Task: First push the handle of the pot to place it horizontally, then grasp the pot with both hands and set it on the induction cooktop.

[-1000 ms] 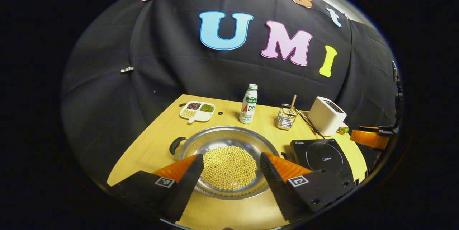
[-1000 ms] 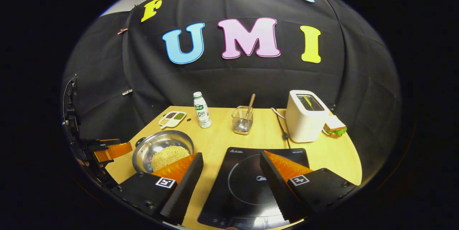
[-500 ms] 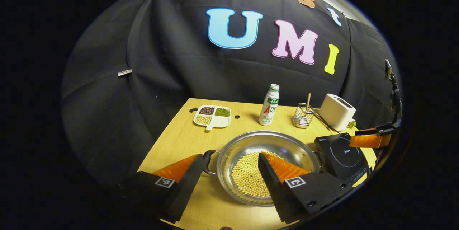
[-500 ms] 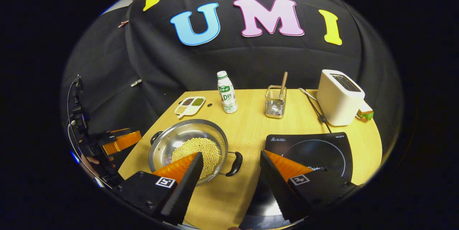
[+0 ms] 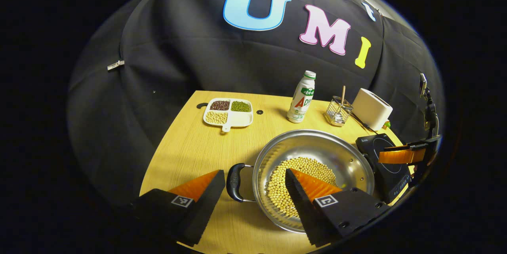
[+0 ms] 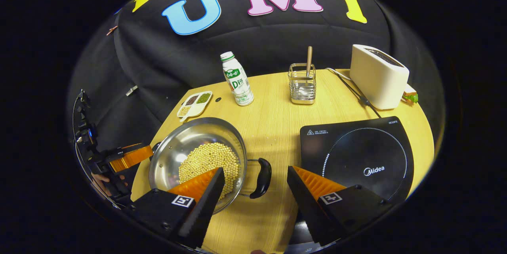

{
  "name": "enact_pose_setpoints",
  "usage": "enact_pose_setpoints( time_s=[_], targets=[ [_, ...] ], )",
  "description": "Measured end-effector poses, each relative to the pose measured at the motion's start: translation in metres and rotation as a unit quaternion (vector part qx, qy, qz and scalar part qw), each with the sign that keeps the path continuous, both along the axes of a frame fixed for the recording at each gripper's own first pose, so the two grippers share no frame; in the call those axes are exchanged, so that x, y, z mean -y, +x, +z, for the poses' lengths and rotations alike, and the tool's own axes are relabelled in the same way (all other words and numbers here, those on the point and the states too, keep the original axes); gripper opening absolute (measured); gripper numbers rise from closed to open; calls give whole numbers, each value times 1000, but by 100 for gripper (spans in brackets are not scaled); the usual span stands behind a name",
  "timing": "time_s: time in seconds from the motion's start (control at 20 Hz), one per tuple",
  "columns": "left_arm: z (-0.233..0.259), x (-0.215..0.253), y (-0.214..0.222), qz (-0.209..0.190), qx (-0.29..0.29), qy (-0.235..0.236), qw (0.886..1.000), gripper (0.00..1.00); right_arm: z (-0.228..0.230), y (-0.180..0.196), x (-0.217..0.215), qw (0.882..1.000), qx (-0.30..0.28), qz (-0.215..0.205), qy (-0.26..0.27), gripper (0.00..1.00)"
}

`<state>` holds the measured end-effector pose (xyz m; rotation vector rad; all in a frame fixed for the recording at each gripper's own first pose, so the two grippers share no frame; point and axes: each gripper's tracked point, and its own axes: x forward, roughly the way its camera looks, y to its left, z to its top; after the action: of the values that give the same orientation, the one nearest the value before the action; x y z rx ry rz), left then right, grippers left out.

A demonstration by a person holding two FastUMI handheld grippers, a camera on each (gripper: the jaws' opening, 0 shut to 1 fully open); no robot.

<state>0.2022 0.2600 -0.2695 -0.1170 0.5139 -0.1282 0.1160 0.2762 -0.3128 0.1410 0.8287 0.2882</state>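
Jaws of both the left gripper [image 5: 255,178] and the right gripper [image 6: 255,176] stand released, grasping nothing. On the worktop [image 6: 277,127], the cooktop [image 6: 356,155] lies apart from the pot [image 6: 198,155] of beans, to its right. One pot handle [image 5: 234,176] sits between the left jaws, another [image 6: 261,177] between the right.

A staged kitchen booth is showing: black cloth is backing a wooden table [image 6: 277,135] bearing an induction cooktop [image 6: 356,159], toaster [image 6: 378,75], and utensil caddy [image 6: 302,86].
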Motion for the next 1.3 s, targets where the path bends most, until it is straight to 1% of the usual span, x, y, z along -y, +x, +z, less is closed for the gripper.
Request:
enact_pose_setpoints(
  time_s=[0.15, 0.35, 0.45, 0.6, 0.7, 0.75, 0.8, 0.85, 0.9, 0.95, 1.0, 1.1, 1.15, 1.25, 1.3],
  targets=[
    [-17, -3, 7, -8, -18, -8, 1000, 95, -16, 5, -6, 1000, -8, 1, 0, 99],
    [-32, 0, 10, -26, -30, -31, 999, 95, -39, -1, -10, 1000, -29, 2, -7, 99],
    [-39, -2, 10, -29, -36, -37, 998, 95, -50, -6, -17, 999, -43, 5, -1, 99],
    [-45, 4, 10, -36, -49, -51, 997, 94, -59, -5, -21, 999, -42, 2, -1, 99],
    [-50, 2, 12, -31, -54, -50, 997, 91, -64, -3, -22, 999, -43, -1, -3, 98],
    [-52, 2, 14, -31, -56, -49, 997, 87, -65, 0, -21, 999, -41, -5, -5, 98],
    [-54, 2, 15, -32, -59, -49, 997, 85, -69, 4, -20, 999, -37, -9, -9, 96],
    [-57, 3, 16, -34, -62, -50, 996, 81, -70, 7, -20, 999, -36, -11, -9, 85],
    [-58, 4, 16, -36, -64, -52, 996, 79, -73, 8, -21, 999, -38, -14, -8, 89],
    [-61, 4, 18, -35, -67, -55, 996, 75, -76, 9, -20, 999, -42, -18, -10, 87],
    [-62, 5, 18, -36, -68, -57, 995, 72, -79, 9, -21, 999, -48, -21, -11, 78],
    [-61, 5, 19, -34, -67, -56, 996, 64, -82, 8, -24, 998, -50, -22, -13, 71],
    [-62, 2, 19, -32, -67, -55, 996, 64, -82, 10, -24, 999, -47, -20, -16, 68],
    [-63, 5, 19, -34, -67, -60, 995, 63, -88, 12, -22, 999, -43, -23, -21, 69],
    [-62, 5, 18, -36, -70, -60, 995, 62, -83, 11, -21, 998, -43, -28, -19, 67]
  ],
)
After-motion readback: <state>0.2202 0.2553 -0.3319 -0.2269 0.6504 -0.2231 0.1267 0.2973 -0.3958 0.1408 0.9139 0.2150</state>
